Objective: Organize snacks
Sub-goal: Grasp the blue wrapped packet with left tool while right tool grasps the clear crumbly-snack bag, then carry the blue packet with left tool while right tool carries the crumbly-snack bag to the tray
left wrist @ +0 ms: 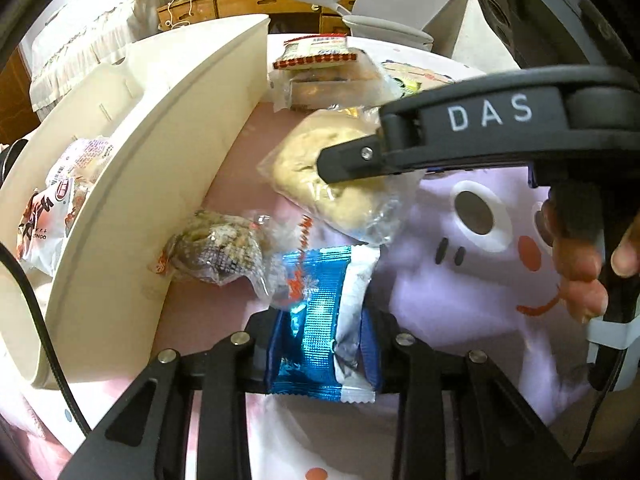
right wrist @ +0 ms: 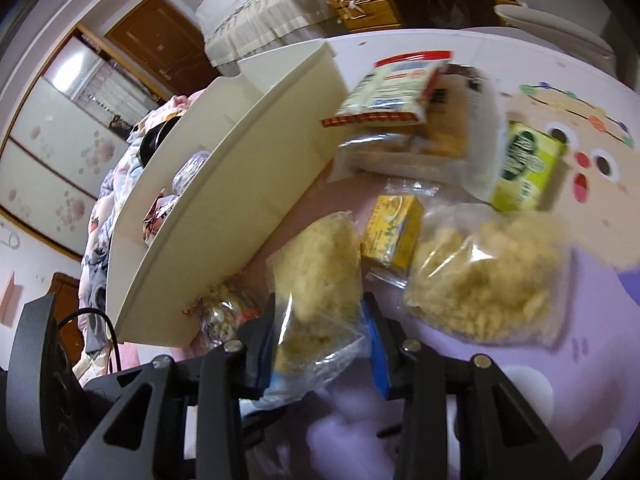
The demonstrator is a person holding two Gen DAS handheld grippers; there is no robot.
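We note the left gripper [left wrist: 320, 344] clamped on a blue foil snack packet [left wrist: 320, 320]; the right gripper [right wrist: 320, 344] pinches a clear bag of yellow crumbly snack [right wrist: 316, 272]. The cream organizer box [left wrist: 160, 160] lies left of both.

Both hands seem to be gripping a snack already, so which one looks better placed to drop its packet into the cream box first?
Probably the left. The left gripper holds the blue foil packet right beside the cream box. The right gripper holds a clear bag of pale snack slightly farther from its wall.
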